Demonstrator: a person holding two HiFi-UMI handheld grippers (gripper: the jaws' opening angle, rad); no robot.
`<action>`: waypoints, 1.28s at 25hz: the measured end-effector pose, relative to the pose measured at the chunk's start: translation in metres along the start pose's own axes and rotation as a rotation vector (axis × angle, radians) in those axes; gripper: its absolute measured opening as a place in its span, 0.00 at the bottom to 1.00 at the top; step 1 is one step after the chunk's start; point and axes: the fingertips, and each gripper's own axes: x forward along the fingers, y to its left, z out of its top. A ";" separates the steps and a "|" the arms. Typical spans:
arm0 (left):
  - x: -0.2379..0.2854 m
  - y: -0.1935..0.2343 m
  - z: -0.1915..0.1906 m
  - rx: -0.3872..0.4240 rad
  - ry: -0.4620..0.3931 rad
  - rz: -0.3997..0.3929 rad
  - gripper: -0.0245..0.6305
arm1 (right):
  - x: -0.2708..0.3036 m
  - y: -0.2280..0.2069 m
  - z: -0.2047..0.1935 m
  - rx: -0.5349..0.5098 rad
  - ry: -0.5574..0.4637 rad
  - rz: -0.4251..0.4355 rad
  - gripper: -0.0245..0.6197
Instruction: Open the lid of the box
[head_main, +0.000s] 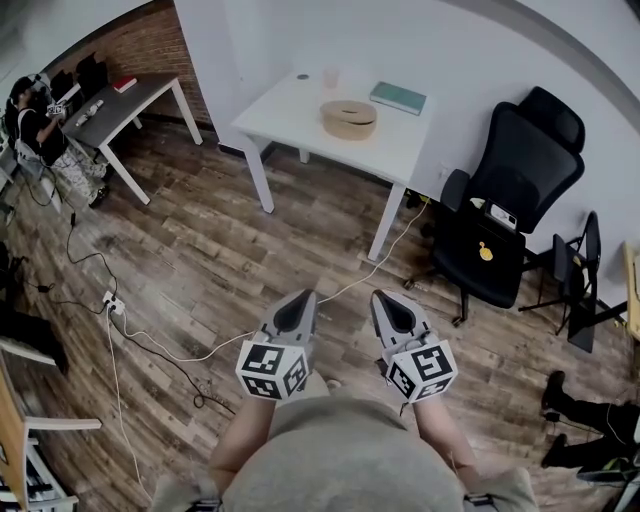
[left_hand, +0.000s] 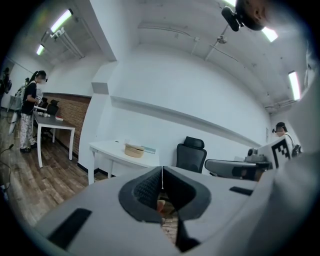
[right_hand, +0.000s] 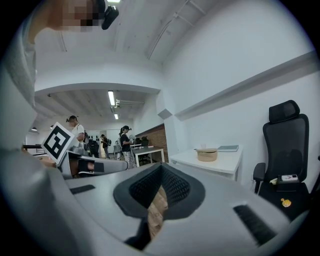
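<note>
My left gripper (head_main: 301, 300) and right gripper (head_main: 384, 299) hang side by side over the wood floor (head_main: 200, 250), each with its jaws together, pointing toward the white table (head_main: 290, 115) well ahead of me. On it stand the round box (head_main: 349, 118), lid on, a book (head_main: 398, 97) and a cup (head_main: 331, 77). A black chair (head_main: 505, 200) stands just right of the table.

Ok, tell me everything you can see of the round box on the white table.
The round box is low and tan and looks like light wood or cardboard. Its lid is still on, lying flat, with a curved darker mark on top. The box sits upright near the middle of the white table, apart from the teal book and the small clear cup. Nothing but the table touches it.
</note>
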 end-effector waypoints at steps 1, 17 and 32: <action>0.000 0.000 -0.001 -0.002 0.001 0.005 0.05 | 0.001 -0.001 0.000 -0.001 0.002 0.003 0.04; 0.037 0.039 0.007 -0.050 -0.006 0.038 0.05 | 0.052 -0.020 0.004 -0.024 0.026 0.020 0.04; 0.155 0.146 0.063 -0.019 0.016 -0.018 0.05 | 0.203 -0.075 0.039 -0.049 0.025 -0.046 0.04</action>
